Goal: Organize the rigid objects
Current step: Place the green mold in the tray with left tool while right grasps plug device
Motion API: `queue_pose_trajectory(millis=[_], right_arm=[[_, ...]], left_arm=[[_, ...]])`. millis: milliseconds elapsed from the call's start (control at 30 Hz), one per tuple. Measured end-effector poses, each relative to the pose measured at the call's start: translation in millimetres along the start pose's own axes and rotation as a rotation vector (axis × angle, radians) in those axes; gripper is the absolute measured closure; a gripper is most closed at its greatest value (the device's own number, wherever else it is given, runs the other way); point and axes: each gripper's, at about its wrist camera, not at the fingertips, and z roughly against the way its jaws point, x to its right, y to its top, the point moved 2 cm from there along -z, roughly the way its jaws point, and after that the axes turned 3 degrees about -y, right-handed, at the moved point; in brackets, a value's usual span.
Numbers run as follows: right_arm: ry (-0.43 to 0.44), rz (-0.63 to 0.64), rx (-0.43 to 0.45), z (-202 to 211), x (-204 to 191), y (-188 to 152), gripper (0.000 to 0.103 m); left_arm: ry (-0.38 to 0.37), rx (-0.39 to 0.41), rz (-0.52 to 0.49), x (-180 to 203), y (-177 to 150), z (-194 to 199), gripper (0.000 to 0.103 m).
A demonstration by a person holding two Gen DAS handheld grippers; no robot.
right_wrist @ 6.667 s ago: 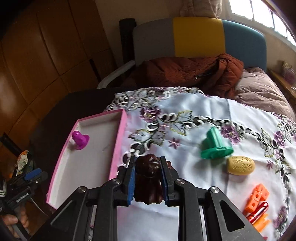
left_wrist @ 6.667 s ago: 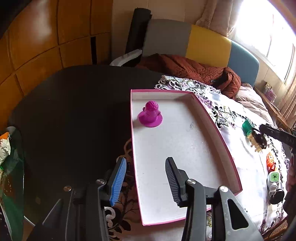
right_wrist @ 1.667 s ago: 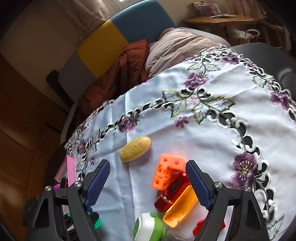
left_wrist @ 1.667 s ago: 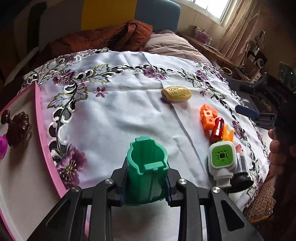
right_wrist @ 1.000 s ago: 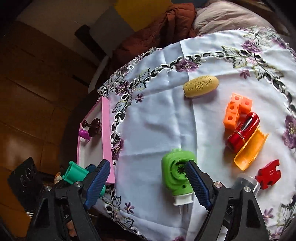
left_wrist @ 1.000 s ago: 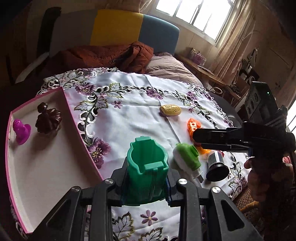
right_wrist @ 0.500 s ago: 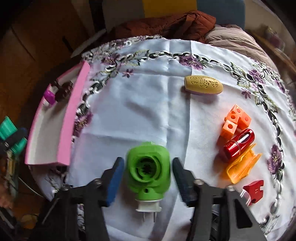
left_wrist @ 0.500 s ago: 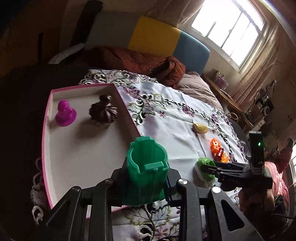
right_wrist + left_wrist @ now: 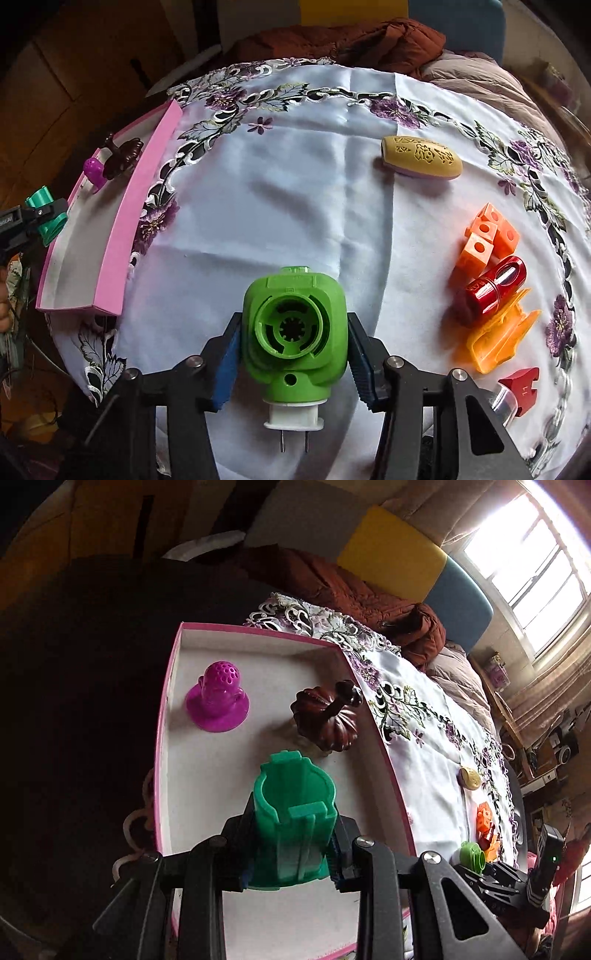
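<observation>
Green on both sides now! The left gripper (image 9: 291, 849), clamped on the teal-green ribbed plastic cup-shaped piece (image 9: 293, 812), has swung across from the tablecloth and now hangs over the white floor of the pink-rimmed shallow tray (image 9: 164, 716), so this one looks a short drop from being sorted. Meanwhile the right gripper (image 9: 293, 356) has closed in: its blue pads press both flanks of the lime-green plastic plug-in device with white prongs (image 9: 295, 328), though whether it has left the cloth is hard to say from here.

Already in the tray: the magenta perforated dome piece (image 9: 218, 701) and the dark brown carved pumpkin-like ornament (image 9: 327, 720), the latter near the cup's likely landing spot. Still out on the white embroidered tablecloth (image 9: 295, 177): a yellow carved oval block (image 9: 421, 158), orange cubes (image 9: 487, 236), a red cylinder (image 9: 495, 288).
</observation>
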Motion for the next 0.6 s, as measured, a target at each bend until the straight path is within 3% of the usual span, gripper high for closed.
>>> queue_pose_trajectory(millis=[133, 367, 600], right_arm=[[0.004, -0.007, 0.001, -0.7, 0.8, 1.3, 0.05], [0.007, -0.016, 0.003, -1.2, 1.4, 2.0, 0.05], [0.01, -0.025, 0.004, -1.1, 2.1, 2.4, 0.05]], left_arm=[[0.032, -0.008, 0.04, -2.3, 15.3, -18.6, 0.073], [0.084, -0.008, 0.025, 1.4, 35.9, -43.4, 0.073], [0.062, 0.035, 0.006, 1.3, 44.0, -34.0, 0.061]])
